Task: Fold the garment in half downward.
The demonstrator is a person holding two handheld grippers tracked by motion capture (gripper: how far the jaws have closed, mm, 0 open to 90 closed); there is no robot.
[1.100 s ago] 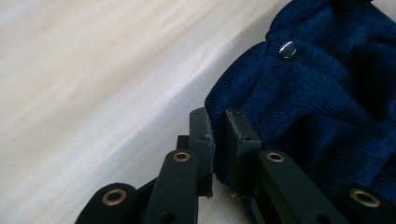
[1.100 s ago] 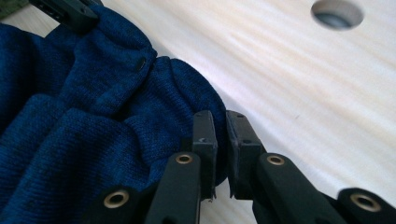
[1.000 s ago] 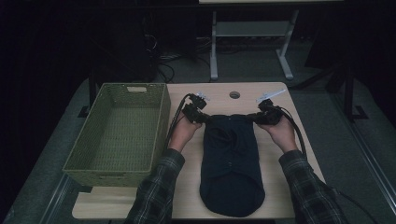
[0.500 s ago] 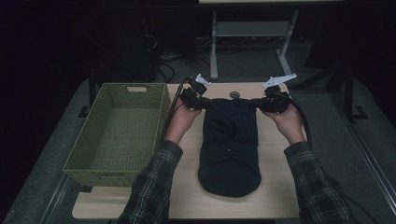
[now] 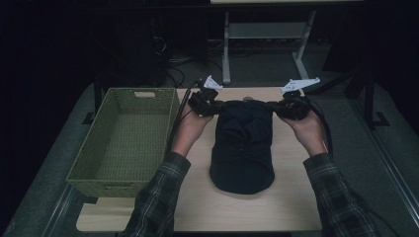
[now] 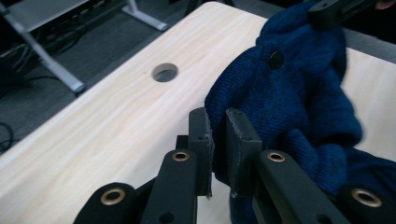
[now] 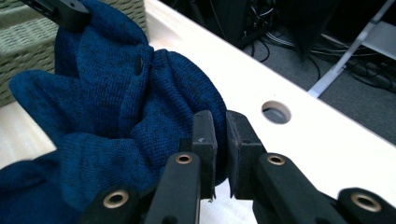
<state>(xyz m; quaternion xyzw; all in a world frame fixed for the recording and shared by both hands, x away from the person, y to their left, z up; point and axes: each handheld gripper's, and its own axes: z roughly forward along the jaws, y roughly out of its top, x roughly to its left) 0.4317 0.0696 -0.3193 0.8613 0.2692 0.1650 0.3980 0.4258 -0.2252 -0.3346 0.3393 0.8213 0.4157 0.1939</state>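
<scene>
A dark blue knitted garment with small black buttons lies lengthwise on the wooden table, its far end lifted off the top. My left gripper is shut on the garment's far left corner; in the left gripper view its jaws pinch the knit edge. My right gripper is shut on the far right corner, and the right gripper view has its pads clamped on the blue fabric. The two grippers hold the edge stretched between them above the table.
A green woven basket, with nothing in it, stands to the left of the garment at the table's left edge. A round cable hole sits in the tabletop near the far edge. Beyond the table are a desk frame and cables on the floor.
Both grippers have risen and moved toward the far edge, drawing the garment's far end up and its near end farther along the table.
</scene>
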